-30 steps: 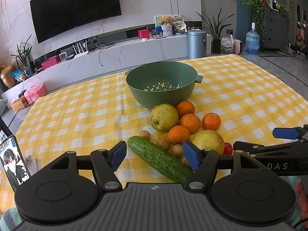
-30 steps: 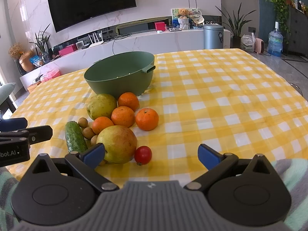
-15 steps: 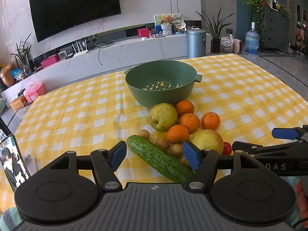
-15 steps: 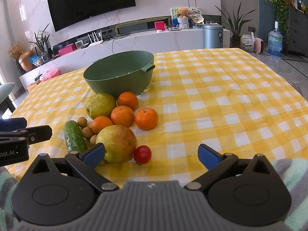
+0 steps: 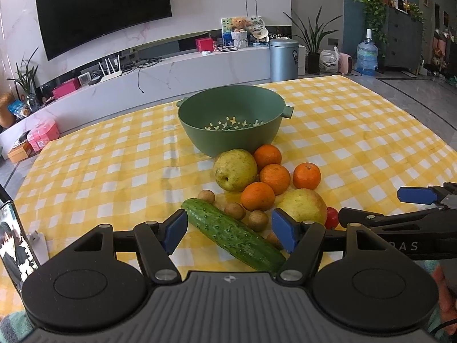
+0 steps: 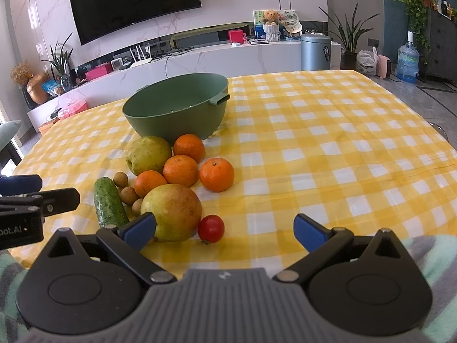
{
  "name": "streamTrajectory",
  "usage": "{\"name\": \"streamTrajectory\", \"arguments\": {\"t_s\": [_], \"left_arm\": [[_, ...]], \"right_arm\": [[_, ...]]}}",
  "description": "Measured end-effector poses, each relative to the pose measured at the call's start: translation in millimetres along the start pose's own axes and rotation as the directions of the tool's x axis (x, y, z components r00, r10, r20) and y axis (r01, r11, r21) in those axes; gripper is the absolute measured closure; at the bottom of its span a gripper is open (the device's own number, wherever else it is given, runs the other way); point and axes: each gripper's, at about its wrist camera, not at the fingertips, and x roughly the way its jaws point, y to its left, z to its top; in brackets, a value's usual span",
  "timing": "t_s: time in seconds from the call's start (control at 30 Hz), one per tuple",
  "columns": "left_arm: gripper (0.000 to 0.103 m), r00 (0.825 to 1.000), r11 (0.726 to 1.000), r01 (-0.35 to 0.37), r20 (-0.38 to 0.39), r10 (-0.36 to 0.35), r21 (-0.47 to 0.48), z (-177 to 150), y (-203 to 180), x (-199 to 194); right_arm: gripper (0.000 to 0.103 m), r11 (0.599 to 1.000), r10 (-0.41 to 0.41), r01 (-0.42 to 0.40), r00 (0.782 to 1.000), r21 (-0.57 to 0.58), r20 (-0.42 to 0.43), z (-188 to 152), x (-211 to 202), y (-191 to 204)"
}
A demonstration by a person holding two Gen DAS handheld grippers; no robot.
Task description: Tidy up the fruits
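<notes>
Fruit heaped by a green bowl: oranges, pears, tomato. Left gripper spread around a cucumber; right gripper spread, empty, near the tomato.

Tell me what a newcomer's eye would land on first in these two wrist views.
Most likely the heap of produce on the yellow checked tablecloth: four oranges, two yellowish pears, a cucumber, small brown round fruits and a red tomato. Just behind it stands the empty green colander bowl. In the foreground, the left gripper and right gripper are both open and hold nothing.
</notes>
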Motion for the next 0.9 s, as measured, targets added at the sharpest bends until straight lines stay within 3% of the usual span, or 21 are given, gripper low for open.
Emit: {"name": "streamTrajectory", "arguments": {"t_s": [0.23,0.47,0.63,0.9], "left_arm": [[0.025,1.0,1.0,0.026,0.006,-0.026,0.004,3,4,-2],[0.037,0.996,0.996,0.084,-0.005,-0.084,-0.015,6,14,3],[0.037,0.994,0.993,0.109,-0.014,-0.11,-0.041,10,21,10],[0.037,0.993,0.992,0.107,-0.035,-0.11,-0.063,9,25,24]], "right_arm": [[0.004,1.0,0.0,0.0,1.0,-0.002,0.001,0,0,1],[0.005,0.998,0.066,-0.066,0.997,-0.018,0.045,3,0,6],[0.023,0.988,0.141,-0.138,0.989,-0.067,0.039,6,8,17],[0.033,0.979,0.174,-0.174,0.985,-0.105,-0.008,13,33,33]]}}
